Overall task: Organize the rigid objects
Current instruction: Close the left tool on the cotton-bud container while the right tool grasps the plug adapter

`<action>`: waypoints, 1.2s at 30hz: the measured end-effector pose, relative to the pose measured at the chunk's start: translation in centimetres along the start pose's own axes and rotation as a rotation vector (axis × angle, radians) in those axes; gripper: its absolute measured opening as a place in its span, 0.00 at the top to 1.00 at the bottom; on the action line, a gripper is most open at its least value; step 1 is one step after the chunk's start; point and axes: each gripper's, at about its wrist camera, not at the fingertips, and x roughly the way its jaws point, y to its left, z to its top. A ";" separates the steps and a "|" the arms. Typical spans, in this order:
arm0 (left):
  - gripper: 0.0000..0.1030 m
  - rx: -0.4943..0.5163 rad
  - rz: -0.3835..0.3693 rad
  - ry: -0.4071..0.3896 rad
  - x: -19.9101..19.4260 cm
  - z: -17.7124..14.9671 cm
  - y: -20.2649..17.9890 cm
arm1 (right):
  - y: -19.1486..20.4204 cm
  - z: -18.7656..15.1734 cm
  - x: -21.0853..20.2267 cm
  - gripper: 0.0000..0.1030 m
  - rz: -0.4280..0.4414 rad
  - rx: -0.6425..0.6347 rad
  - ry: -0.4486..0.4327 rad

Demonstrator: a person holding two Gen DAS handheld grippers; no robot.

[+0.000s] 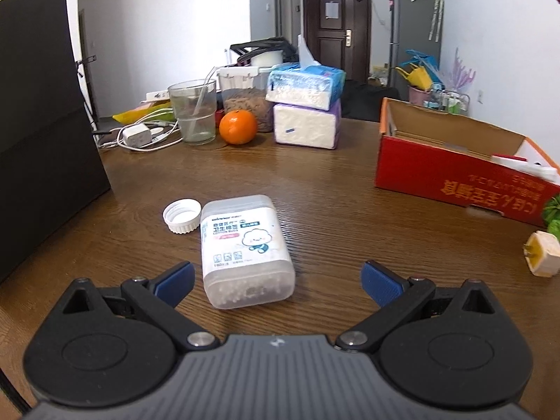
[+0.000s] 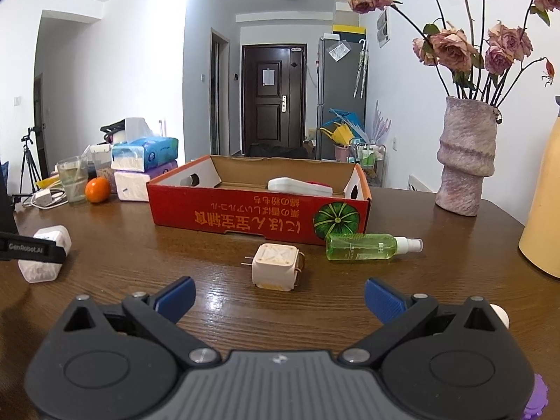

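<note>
A clear cotton-bud box [image 1: 245, 248] lies on the wooden table, its near end between the blue pads of my open left gripper [image 1: 276, 281], nearer the left pad. A white bottle cap [image 1: 182, 216] rests just left of the box. My right gripper [image 2: 278, 297] stands open close behind a cream plug adapter [image 2: 274, 271], which lies on its side. A green spray bottle [image 2: 367, 246] lies to the right, against the red cardboard box [image 2: 259, 217]. That box [image 1: 455, 171] holds a white item [image 2: 297, 185].
An orange [image 1: 238, 126], a glass [image 1: 193, 112], stacked tissue packs [image 1: 306, 105] and chargers with cables [image 1: 140, 134] crowd the table's far left. A vase of dried roses [image 2: 465, 161] and a yellow object [image 2: 546, 210] stand right. A black panel [image 1: 38, 122] rises at far left.
</note>
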 end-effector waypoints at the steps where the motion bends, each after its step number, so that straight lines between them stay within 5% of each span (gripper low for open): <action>1: 0.00 -0.005 0.007 0.001 0.3 0.0 0.1 | 0.0 0.0 0.2 0.00 0.000 -0.002 0.002; 17: 0.00 -0.010 0.074 0.039 4.4 1.1 0.0 | 1.1 0.7 3.4 0.00 -0.014 -0.006 0.024; 19: 0.04 -0.015 0.065 0.053 4.8 1.2 0.2 | 1.3 0.8 4.0 0.00 -0.015 -0.005 0.028; 23: 0.36 -0.013 0.056 0.089 5.7 1.2 0.5 | 1.7 1.0 5.3 0.00 -0.023 -0.003 0.036; 36: 0.37 -0.007 0.012 0.084 5.3 1.5 0.6 | 1.6 1.9 9.2 0.00 -0.080 0.033 0.068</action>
